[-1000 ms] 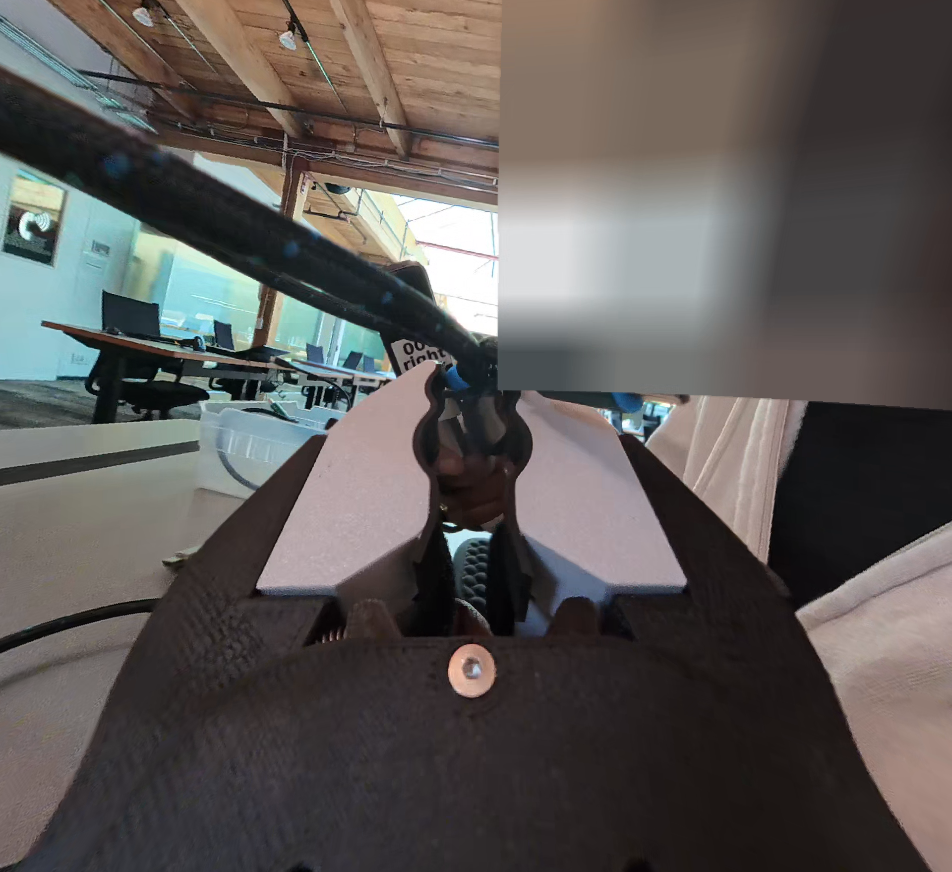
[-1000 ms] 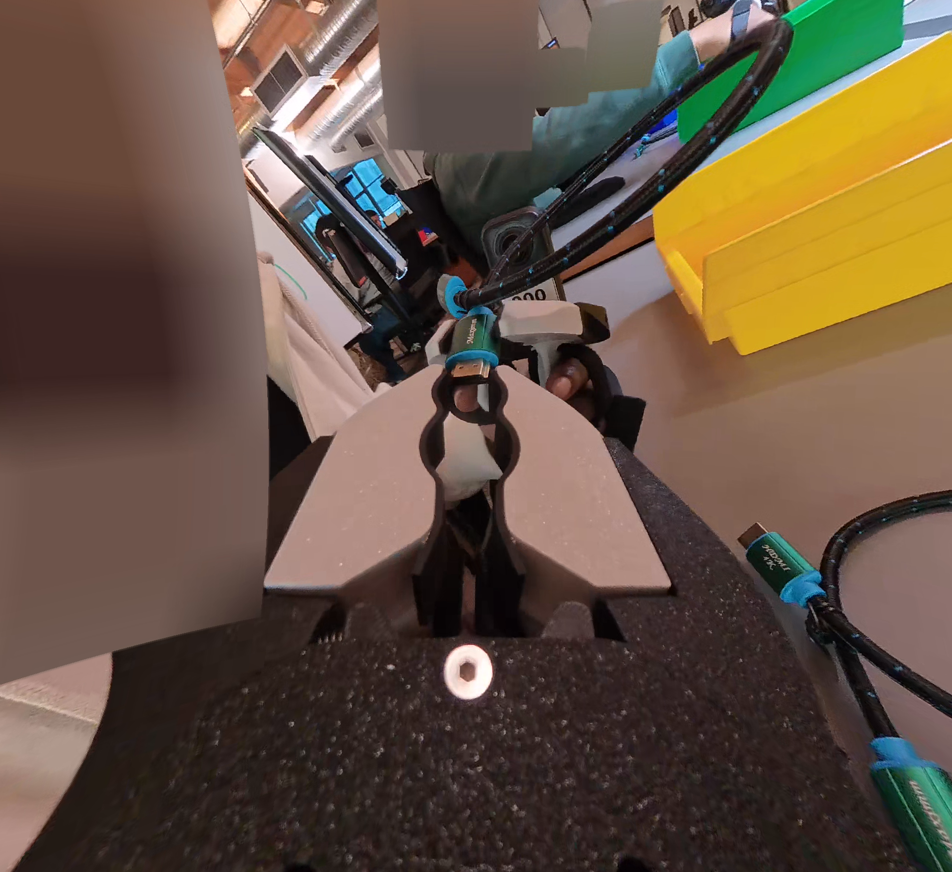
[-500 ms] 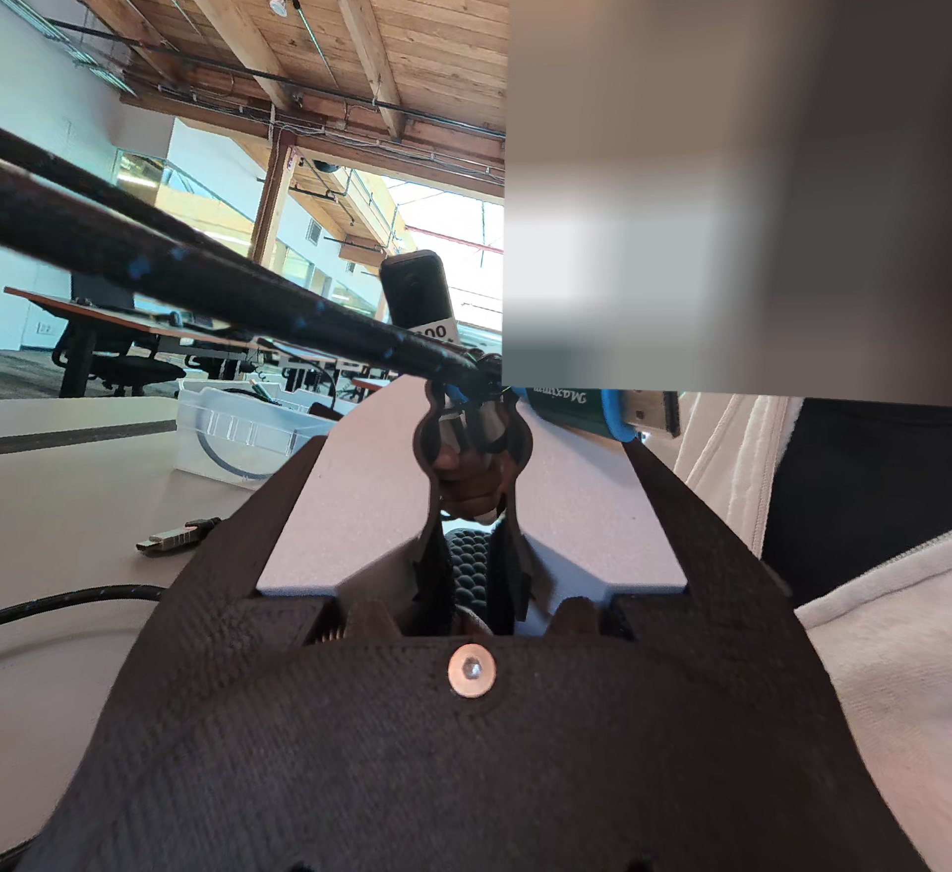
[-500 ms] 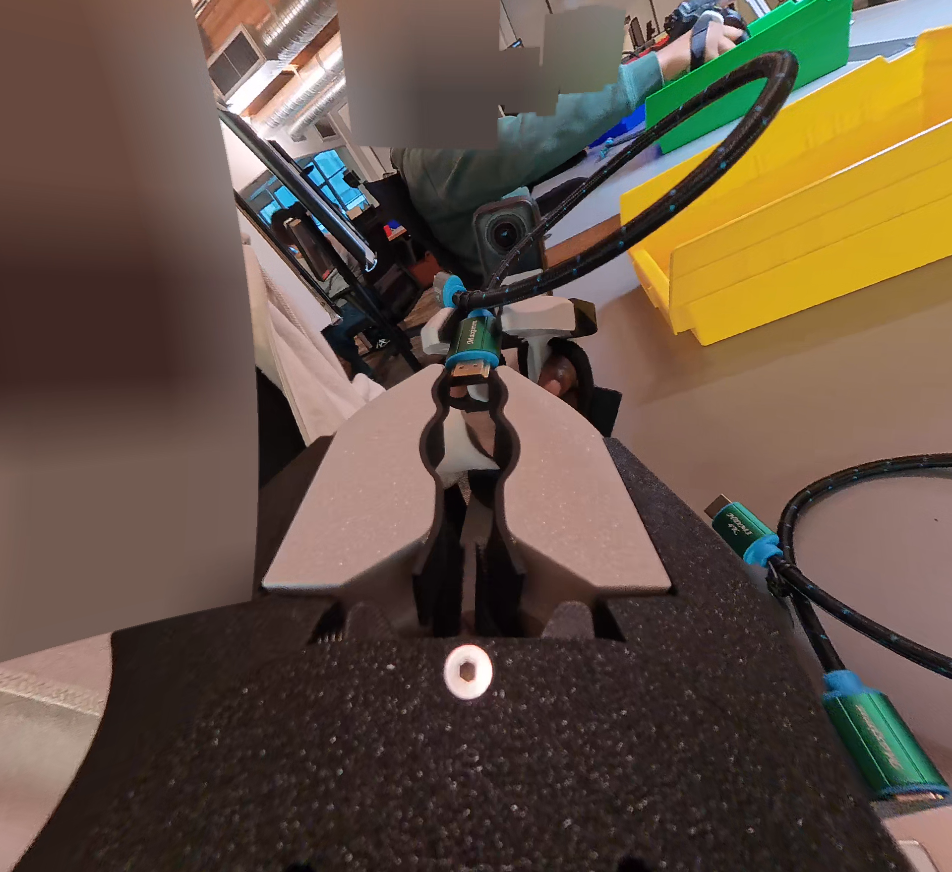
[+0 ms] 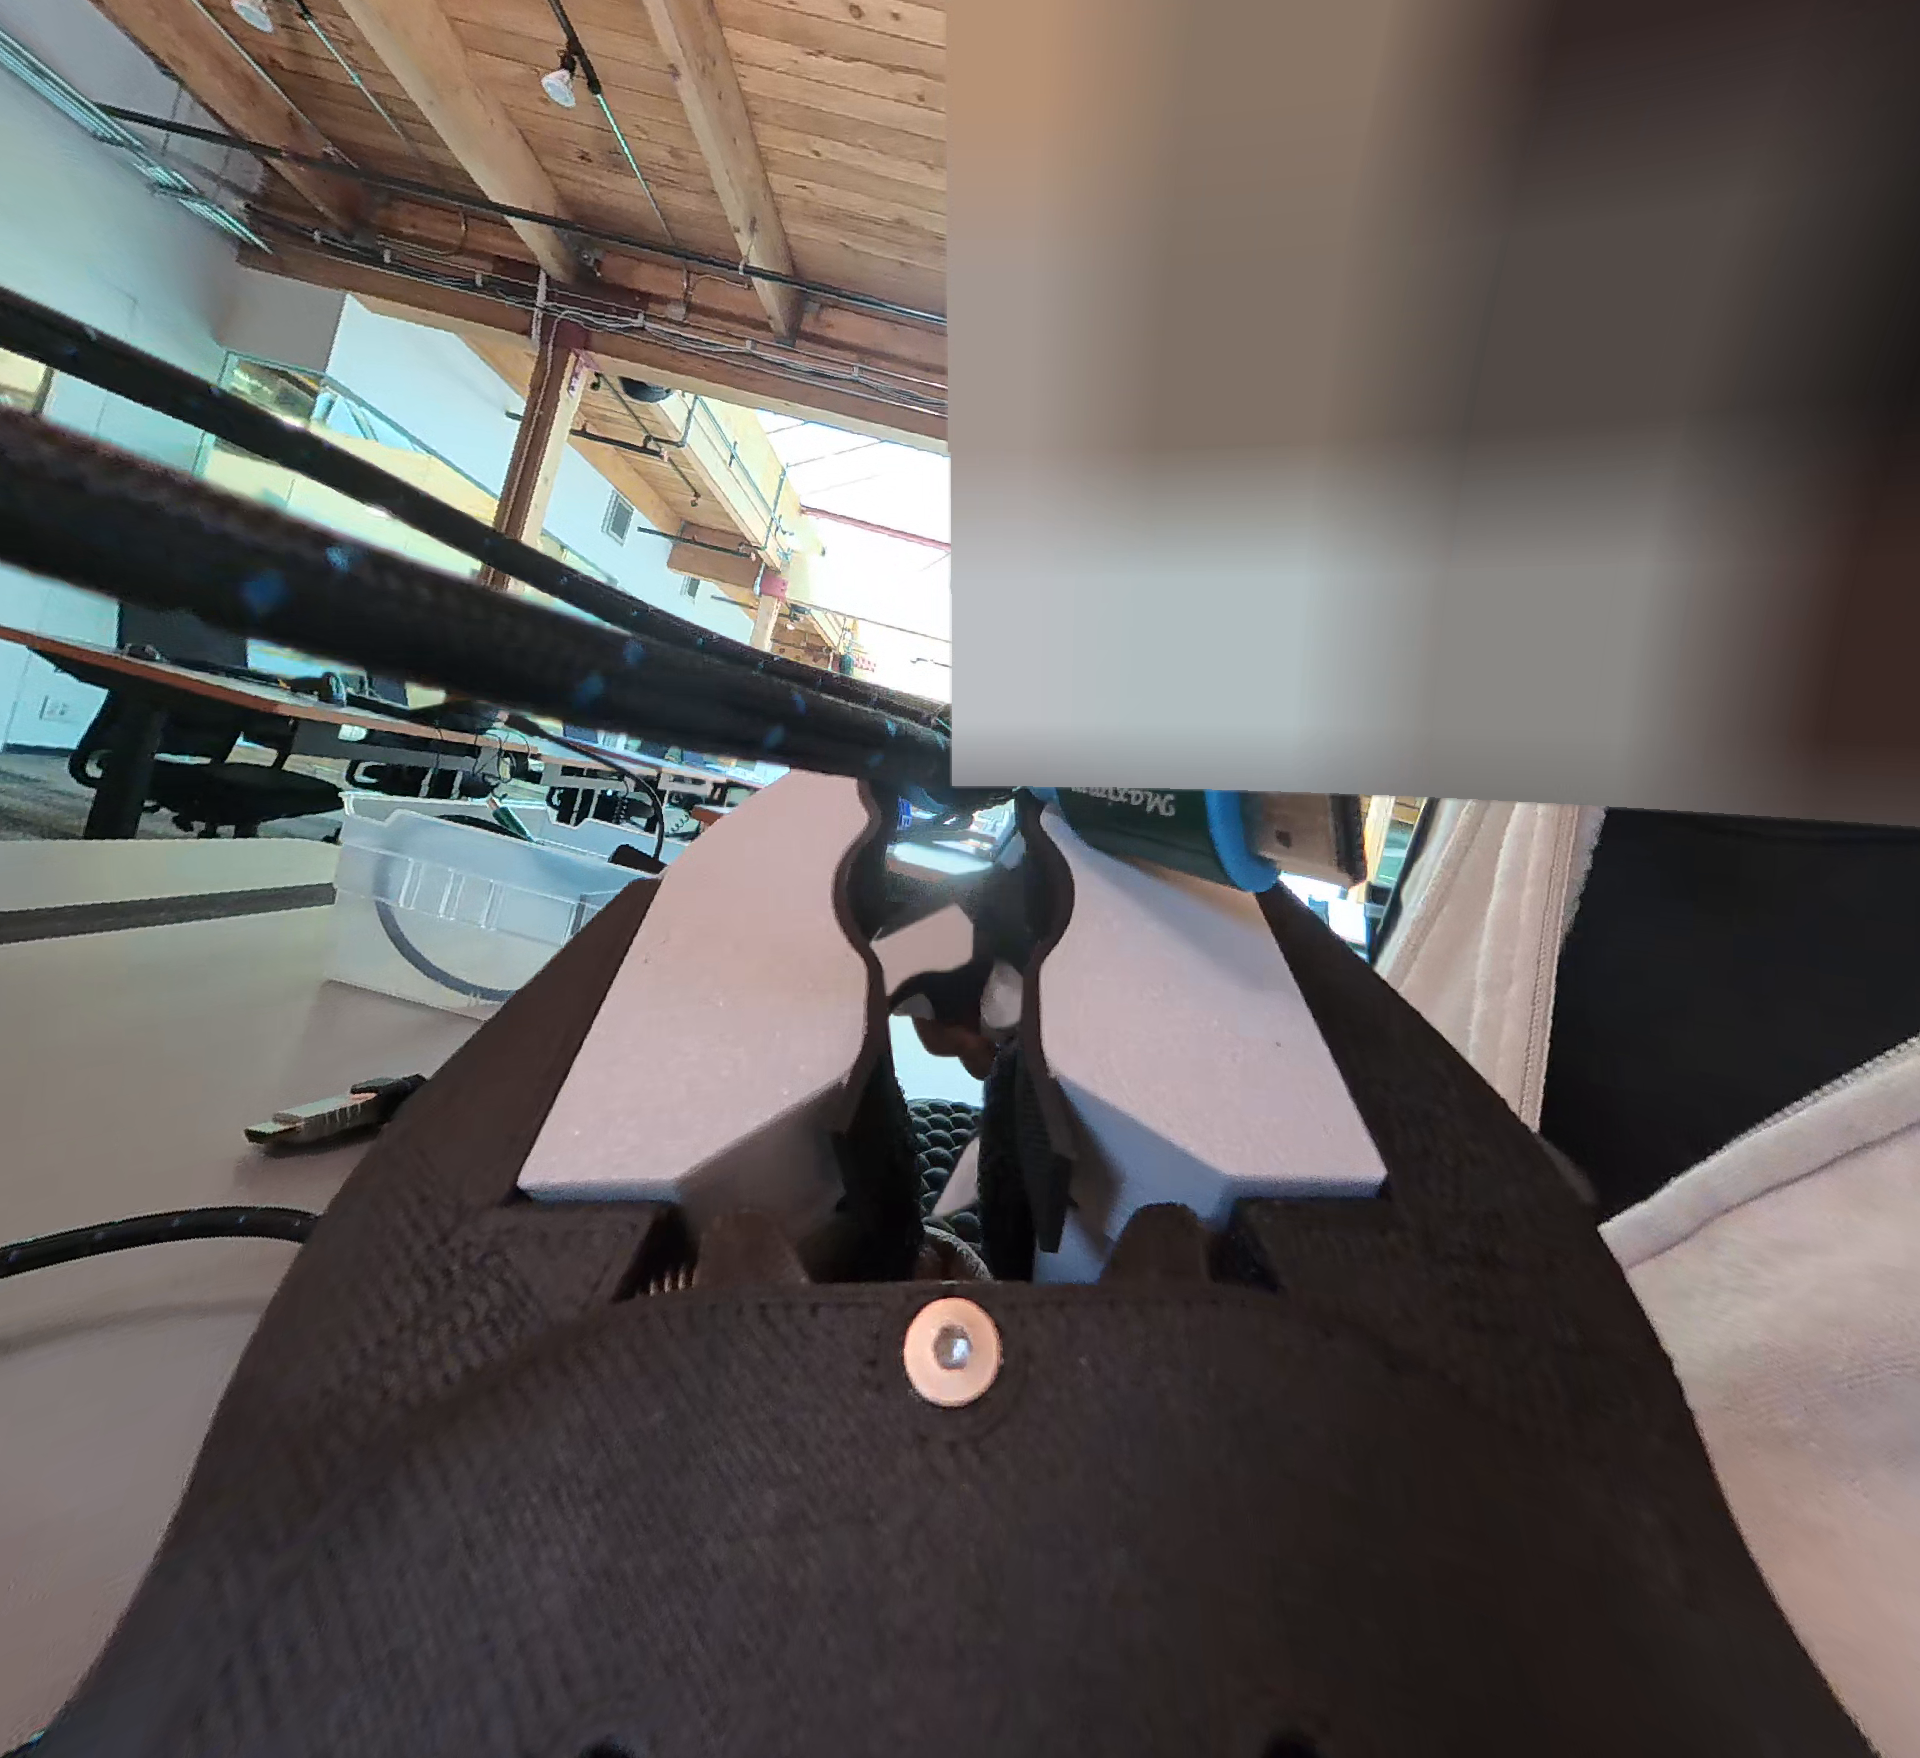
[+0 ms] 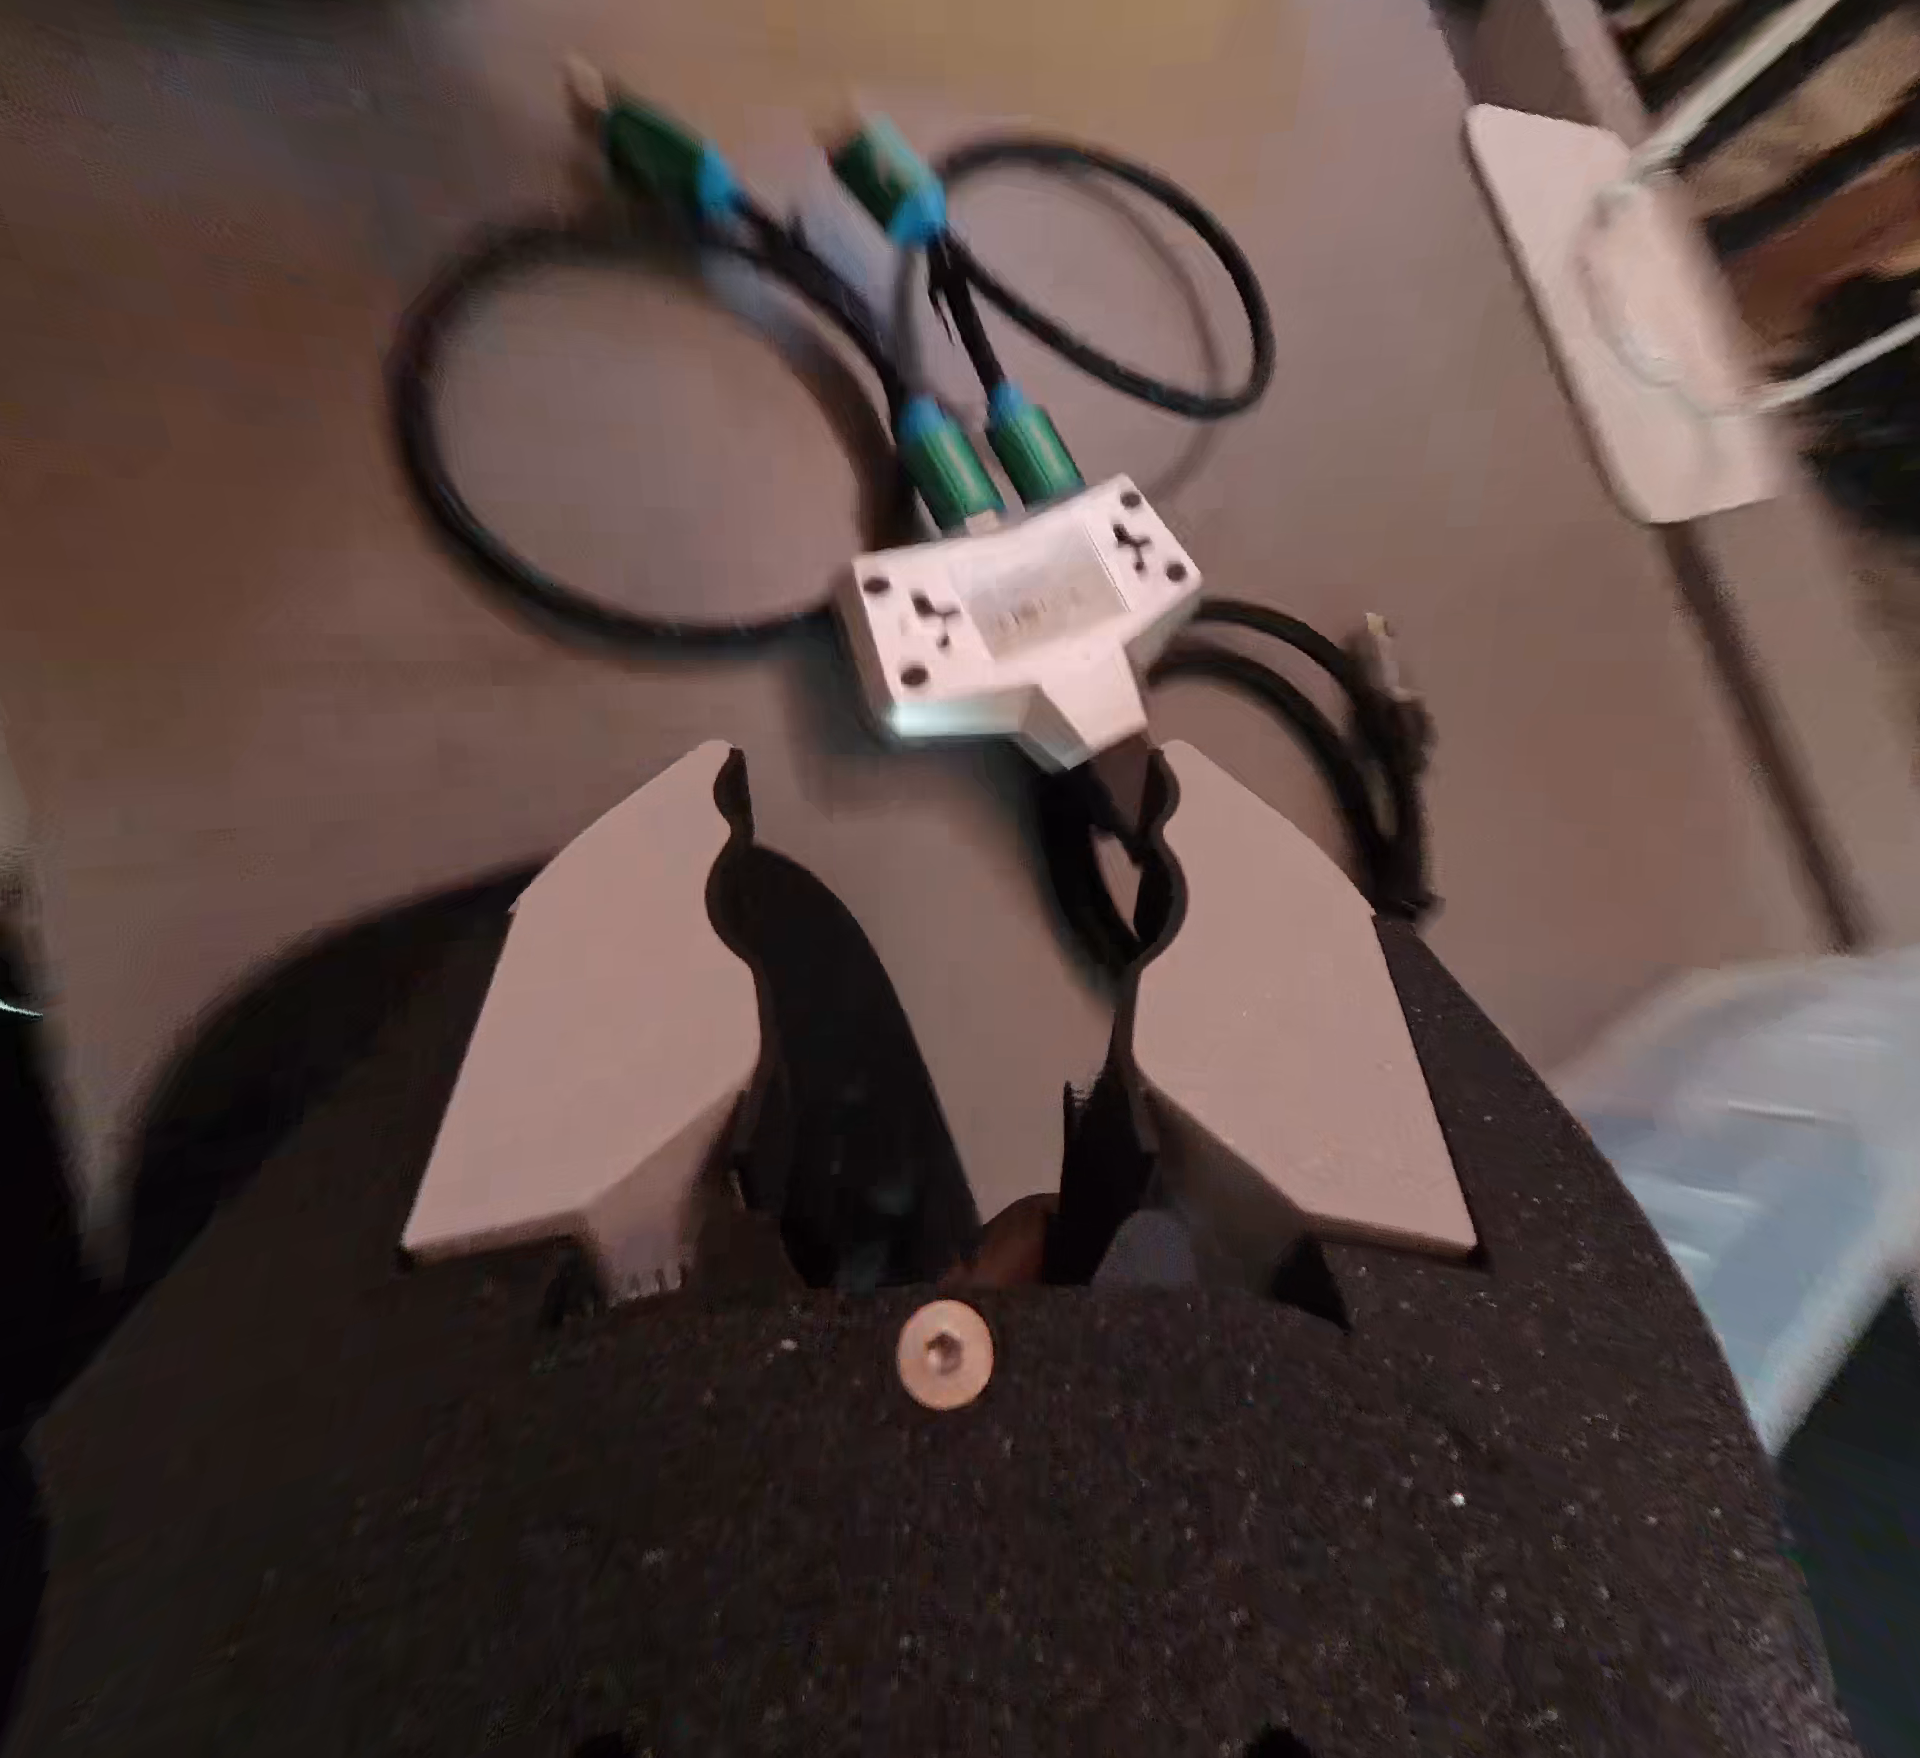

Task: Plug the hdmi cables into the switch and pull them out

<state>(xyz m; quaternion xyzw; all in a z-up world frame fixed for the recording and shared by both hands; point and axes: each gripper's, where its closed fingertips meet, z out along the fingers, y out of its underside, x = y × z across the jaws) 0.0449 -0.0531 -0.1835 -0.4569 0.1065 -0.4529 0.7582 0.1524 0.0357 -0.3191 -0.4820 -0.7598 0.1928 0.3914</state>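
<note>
In the left wrist view my left gripper (image 5: pixel 951 789) is held up off the table, its jaws nearly together on a black braided HDMI cable (image 5: pixel 416 617). The cable's green plug (image 5: pixel 1143 830) with a blue collar sticks out to the right of the tips. In the blurred right wrist view my right gripper (image 6: pixel 945 758) is open and empty, pointing down at the table. The white HDMI switch (image 6: pixel 1018 628) lies just beyond its fingertips with two green plugs (image 6: pixel 987 461) in its far side. Two loose green plugs (image 6: pixel 883 170) lie farther off.
A clear plastic bin (image 5: pixel 468 898) and a small metal connector (image 5: pixel 332 1106) sit on the table to the left. A person's cream sleeve (image 5: pixel 1766 1345) is close on the right. A white flat object (image 6: pixel 1621 306) and a pale bin (image 6: pixel 1766 1137) lie right of the switch.
My right gripper has swung from facing the held plug to looking down at the switch, and its jaws have opened. My left gripper still holds the cable, barely moved.
</note>
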